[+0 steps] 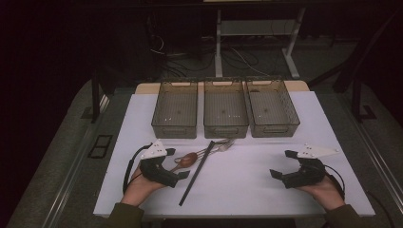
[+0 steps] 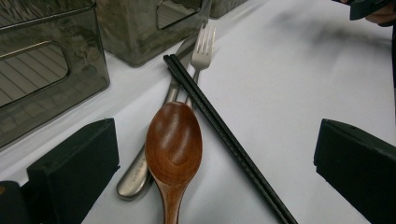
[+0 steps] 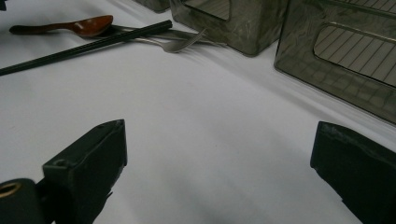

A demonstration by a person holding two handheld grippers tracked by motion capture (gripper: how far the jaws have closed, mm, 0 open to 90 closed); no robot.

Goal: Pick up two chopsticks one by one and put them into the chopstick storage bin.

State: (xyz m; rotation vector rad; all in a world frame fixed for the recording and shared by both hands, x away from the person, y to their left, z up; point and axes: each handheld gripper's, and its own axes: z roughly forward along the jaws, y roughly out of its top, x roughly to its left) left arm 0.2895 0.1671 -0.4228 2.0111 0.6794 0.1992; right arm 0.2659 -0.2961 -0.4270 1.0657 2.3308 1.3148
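Note:
A brown wooden spoon (image 1: 187,159) (image 2: 173,147) (image 3: 83,25) lies on the white table, its bowl resting on a metal fork (image 1: 221,146) (image 2: 202,46) (image 3: 180,44). Black chopsticks (image 1: 196,172) (image 2: 224,135) (image 3: 84,46) lie diagonally across the fork. My left gripper (image 1: 175,165) (image 2: 215,168) rests on the table right beside the spoon, open, the spoon's bowl between its jaws without touching them. My right gripper (image 1: 281,163) (image 3: 219,172) sits open at the table's right, over bare white surface.
Three smoky translucent bins stand in a row at the back: left (image 1: 175,109), middle (image 1: 225,108) and right (image 1: 272,107). The white table top (image 1: 247,185) ends just ahead of the person's hands. Dark floor and desk legs lie beyond.

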